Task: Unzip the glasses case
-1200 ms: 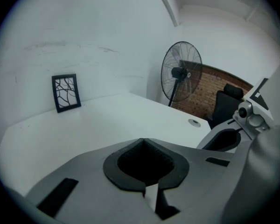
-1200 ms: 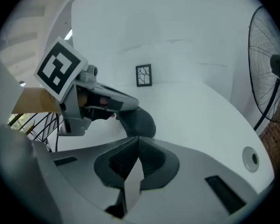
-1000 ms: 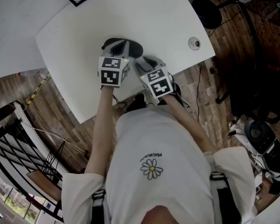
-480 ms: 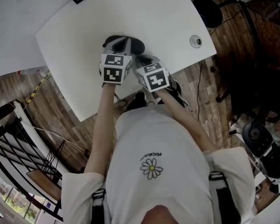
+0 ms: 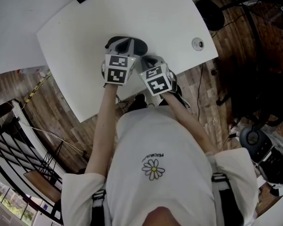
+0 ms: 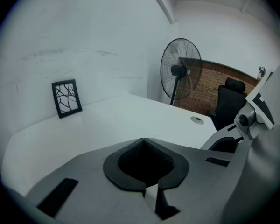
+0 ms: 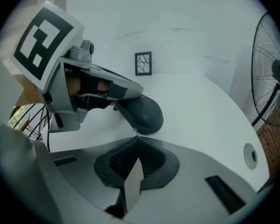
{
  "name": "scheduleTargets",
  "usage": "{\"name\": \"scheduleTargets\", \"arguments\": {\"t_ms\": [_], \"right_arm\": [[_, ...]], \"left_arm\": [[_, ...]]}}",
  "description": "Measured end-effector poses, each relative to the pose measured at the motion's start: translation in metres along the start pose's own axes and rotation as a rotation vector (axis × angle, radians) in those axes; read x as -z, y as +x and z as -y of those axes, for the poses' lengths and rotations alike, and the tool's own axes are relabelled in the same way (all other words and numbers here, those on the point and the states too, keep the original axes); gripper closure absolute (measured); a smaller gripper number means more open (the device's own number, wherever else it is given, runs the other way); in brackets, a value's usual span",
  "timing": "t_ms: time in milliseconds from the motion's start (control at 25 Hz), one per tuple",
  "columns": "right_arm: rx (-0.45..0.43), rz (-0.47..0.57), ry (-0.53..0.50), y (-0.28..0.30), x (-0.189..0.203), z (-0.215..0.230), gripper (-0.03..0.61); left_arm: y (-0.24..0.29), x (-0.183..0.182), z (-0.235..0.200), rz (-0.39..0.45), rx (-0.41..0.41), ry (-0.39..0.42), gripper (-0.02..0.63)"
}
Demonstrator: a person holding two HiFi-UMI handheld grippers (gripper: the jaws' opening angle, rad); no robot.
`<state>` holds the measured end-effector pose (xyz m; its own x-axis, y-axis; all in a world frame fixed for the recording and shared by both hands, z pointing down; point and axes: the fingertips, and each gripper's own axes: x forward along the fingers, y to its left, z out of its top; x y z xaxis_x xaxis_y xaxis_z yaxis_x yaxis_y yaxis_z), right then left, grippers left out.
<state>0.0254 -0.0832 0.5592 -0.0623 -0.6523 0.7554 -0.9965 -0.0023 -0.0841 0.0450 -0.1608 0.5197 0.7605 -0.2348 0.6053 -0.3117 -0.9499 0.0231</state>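
Table (image 5: 80, 27): white; every place below is called off it.
Glasses case (image 7: 142, 115): dark grey and rounded, lying flat on the table close to the edge nearest the person.
Left gripper (image 6: 143, 140): over the table's near edge, jaws pressed together, with nothing showing between them in its own view. Seen from the right gripper view, its finger (image 7: 119, 88) reaches over the case's left end (touching or just above, I can't tell).
Right gripper (image 7: 137, 136): at the same near edge of the table. Its jaws have just been closing, and now the tips meet right at the case's near rim.
Zipper pull (image 7: 136, 130): a tiny shiny tab at that rim, pinched in the right gripper's tips.
Grommet (image 5: 196, 44): round, set in the table near its right edge.
Framed picture (image 6: 66, 98): black, standing at the table's far corner.
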Motion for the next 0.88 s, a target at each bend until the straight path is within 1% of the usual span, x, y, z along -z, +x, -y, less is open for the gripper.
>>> {"name": "scheduleTargets", "arguments": {"t_ms": [160,280,360,400,440,480,560,600,680,720,760,800,840,880], "right_arm": [[0.027,-0.018,0.037,-0.004,0.005,0.017,0.571],[0.087,-0.008,0.082,-0.007,0.003,0.051,0.572],[0.125,0.006,0.061,-0.007,-0.004,0.075,0.572],[0.109,0.011,0.042,-0.007,-0.008,0.085,0.572],[0.064,0.017,0.024,-0.009,-0.011,0.09,0.572],[0.0,0.028,-0.001,-0.012,-0.014,0.091,0.572],[-0.13,0.062,-0.074,-0.022,-0.019,0.079,0.572],[-0.176,0.07,-0.112,-0.024,-0.018,0.071,0.572],[-0.238,0.053,-0.183,-0.022,-0.01,0.057,0.572],[-0.266,0.033,-0.23,-0.018,-0.005,0.05,0.506],[-0.292,0.011,-0.287,-0.015,-0.001,0.043,0.422],[-0.309,-0.006,-0.345,-0.01,0.0,0.037,0.408],[-0.319,-0.016,-0.391,-0.006,0.0,0.032,0.408],[-0.326,-0.018,-0.42,-0.001,-0.002,0.029,0.408]], "left_arm": [[0.0,-0.001,-0.002,0.017,-0.012,-0.004,0.598],[0.0,0.0,-0.001,0.022,-0.009,-0.013,0.598],[-0.002,0.001,-0.001,0.026,-0.012,-0.018,0.598],[-0.002,0.002,-0.001,0.028,-0.015,-0.021,0.598],[-0.003,0.002,-0.001,0.029,-0.019,-0.025,0.598],[-0.003,0.001,-0.001,0.029,-0.022,-0.028,0.598],[-0.002,0.001,-0.002,0.027,-0.029,-0.034,0.598],[-0.002,0.001,-0.002,0.026,-0.033,-0.036,0.598],[-0.002,0.001,-0.003,0.026,-0.04,-0.043,0.598],[-0.001,0.0,-0.003,0.026,-0.041,-0.048,0.598],[0.0,0.0,-0.002,0.025,-0.04,-0.052,0.598],[0.0,0.0,-0.002,0.024,-0.039,-0.053,0.598],[0.001,0.0,-0.002,0.023,-0.039,-0.054,0.598],[0.0,0.0,-0.002,0.023,-0.038,-0.055,0.598]]}}
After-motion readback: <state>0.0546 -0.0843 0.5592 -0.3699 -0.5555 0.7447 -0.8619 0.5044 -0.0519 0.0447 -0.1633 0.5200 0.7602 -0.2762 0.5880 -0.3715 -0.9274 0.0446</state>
